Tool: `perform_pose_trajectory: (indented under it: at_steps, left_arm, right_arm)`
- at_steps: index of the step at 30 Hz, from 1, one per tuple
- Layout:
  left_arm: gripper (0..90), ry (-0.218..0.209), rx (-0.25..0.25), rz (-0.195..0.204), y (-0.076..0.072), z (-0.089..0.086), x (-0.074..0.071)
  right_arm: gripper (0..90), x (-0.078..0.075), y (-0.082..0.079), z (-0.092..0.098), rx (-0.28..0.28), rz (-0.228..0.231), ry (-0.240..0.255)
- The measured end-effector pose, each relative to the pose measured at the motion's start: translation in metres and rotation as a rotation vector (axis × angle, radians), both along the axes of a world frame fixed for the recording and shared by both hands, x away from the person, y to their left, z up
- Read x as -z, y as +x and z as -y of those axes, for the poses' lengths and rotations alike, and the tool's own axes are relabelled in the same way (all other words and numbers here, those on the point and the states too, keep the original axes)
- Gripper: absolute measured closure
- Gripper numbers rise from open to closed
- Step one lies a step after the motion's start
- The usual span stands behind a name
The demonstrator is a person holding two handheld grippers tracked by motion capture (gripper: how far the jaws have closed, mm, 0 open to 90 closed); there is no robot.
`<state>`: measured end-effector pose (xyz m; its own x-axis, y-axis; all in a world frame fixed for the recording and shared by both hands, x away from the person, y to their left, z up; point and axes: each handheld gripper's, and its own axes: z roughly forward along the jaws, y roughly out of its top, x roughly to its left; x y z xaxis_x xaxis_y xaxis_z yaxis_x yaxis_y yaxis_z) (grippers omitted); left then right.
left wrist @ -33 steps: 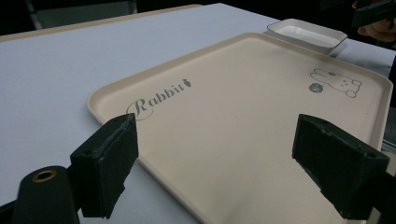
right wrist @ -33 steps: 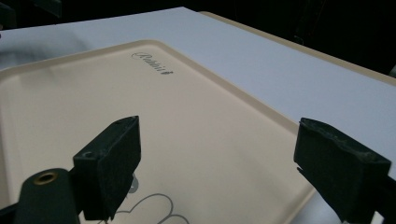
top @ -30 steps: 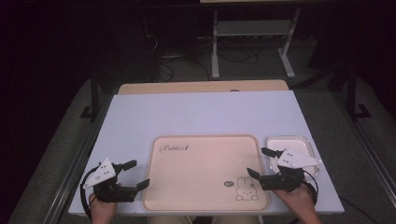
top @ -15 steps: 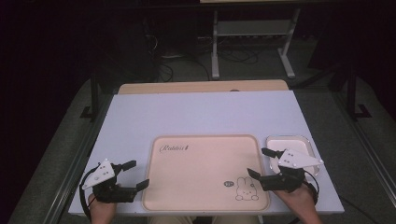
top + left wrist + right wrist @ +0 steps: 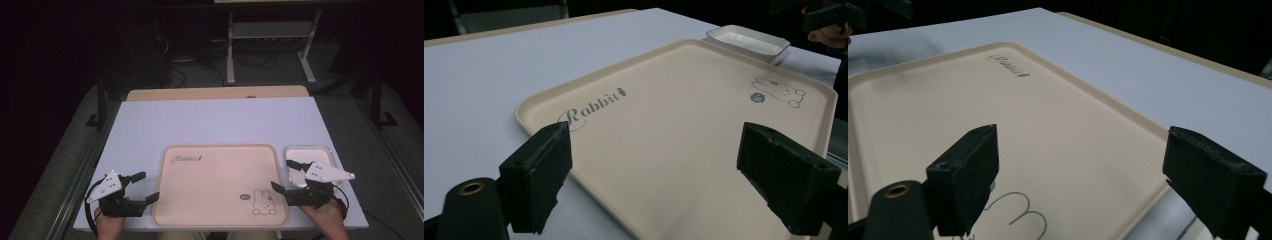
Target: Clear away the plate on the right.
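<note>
Wide apart, jaws of the left gripper (image 5: 141, 186), holding nothing, poised at the near left corner of the beige tray (image 5: 215, 200). Likewise spread and holding nothing, jaws of the right gripper (image 5: 286, 176), flanking the tray's near right edge by the rabbit print (image 5: 263, 202). Just beyond and beside the right gripper, a small white dish (image 5: 312, 152). Farther out, open white table (image 5: 210, 122) to its far wooden edge.

Bright table (image 5: 215, 125), dark surroundings, soft focus
</note>
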<state>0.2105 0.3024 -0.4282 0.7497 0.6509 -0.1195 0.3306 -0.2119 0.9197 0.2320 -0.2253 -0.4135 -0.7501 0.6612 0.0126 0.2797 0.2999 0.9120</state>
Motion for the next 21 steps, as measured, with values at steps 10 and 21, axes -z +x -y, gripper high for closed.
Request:
perform_pose_trajectory:
  at_steps: [10,21]
  left_arm:
    - [14.0,-0.001,0.002,0.001,0.000,-0.001,0.000]
    - [14.0,0.002,-0.002,-0.001,0.000,-0.001,0.000]
  right_arm:
    - [14.1,0.000,-0.003,0.009,0.005,-0.012,0.007]
    - [14.2,0.001,-0.008,0.024,0.009,-0.044,-0.003]
